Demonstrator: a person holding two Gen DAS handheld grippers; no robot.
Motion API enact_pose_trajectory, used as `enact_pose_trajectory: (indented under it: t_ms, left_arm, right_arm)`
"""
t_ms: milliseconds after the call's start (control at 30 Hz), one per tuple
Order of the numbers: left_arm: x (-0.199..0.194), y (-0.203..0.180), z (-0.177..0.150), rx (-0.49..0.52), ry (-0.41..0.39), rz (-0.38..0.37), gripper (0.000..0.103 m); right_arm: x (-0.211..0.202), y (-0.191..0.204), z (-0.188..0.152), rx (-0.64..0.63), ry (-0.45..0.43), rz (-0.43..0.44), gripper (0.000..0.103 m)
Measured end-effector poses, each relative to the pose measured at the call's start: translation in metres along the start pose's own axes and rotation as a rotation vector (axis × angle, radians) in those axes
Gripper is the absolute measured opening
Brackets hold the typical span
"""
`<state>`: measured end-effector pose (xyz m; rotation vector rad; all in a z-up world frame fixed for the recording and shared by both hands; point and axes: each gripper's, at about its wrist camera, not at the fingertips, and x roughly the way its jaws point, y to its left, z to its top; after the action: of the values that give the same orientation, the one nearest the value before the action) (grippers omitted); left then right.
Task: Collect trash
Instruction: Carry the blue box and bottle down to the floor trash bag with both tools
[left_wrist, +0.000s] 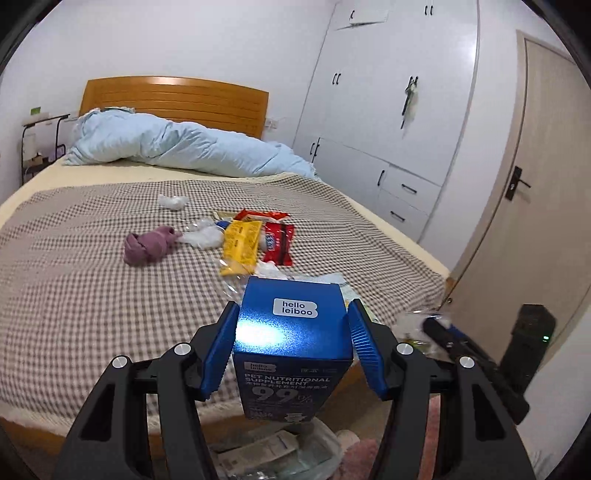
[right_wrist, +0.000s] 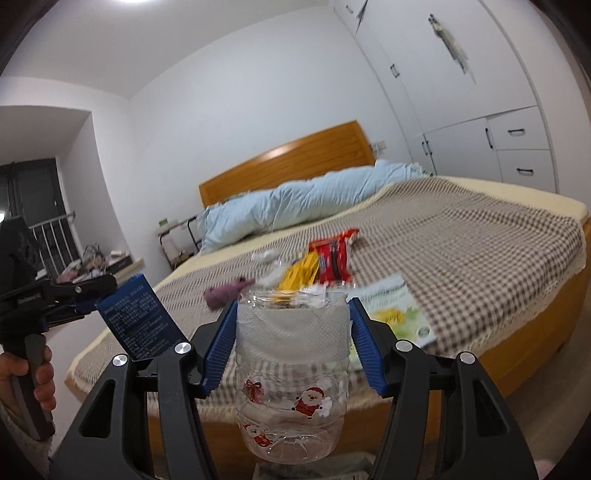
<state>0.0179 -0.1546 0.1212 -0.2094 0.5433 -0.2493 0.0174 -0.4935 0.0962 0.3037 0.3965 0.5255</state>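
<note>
My left gripper is shut on a blue supplement box, held upright over the bed's near edge. The same blue box shows at the left of the right wrist view, with a hand on that gripper's handle. My right gripper is shut on a clear plastic jar with Santa pictures and a white band, its mouth open at the top. On the checked blanket lie a yellow wrapper, a red wrapper, white tissues and a purple cloth.
A clear bag with paper waste lies on the floor below the box. A green and white leaflet rests on the bed's near corner. A light blue duvet lies by the headboard. White wardrobes and a door stand to the right.
</note>
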Motion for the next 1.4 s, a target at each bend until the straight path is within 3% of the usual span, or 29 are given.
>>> enact_pose_trajectory:
  t_ms: [333,633,1400]
  left_arm:
    - [0.001,-0.009,-0.054,-0.017,0.032,-0.054,0.058]
    - [0.013,-0.008,-0.092,-0.026,0.087,-0.059,0.058]
    - [0.056,0.007,-0.158,-0.083,0.230,-0.064,0.058]
  right_arm:
    - [-0.001,-0.002,-0.041,-0.019,0.105,-0.003,0.058]
    - [0.003,-0.006,-0.065,-0.026,0.168,-0.012,0.058]
    - [0.026,-0.018,-0.113,-0.022,0.278,-0.051,0.058]
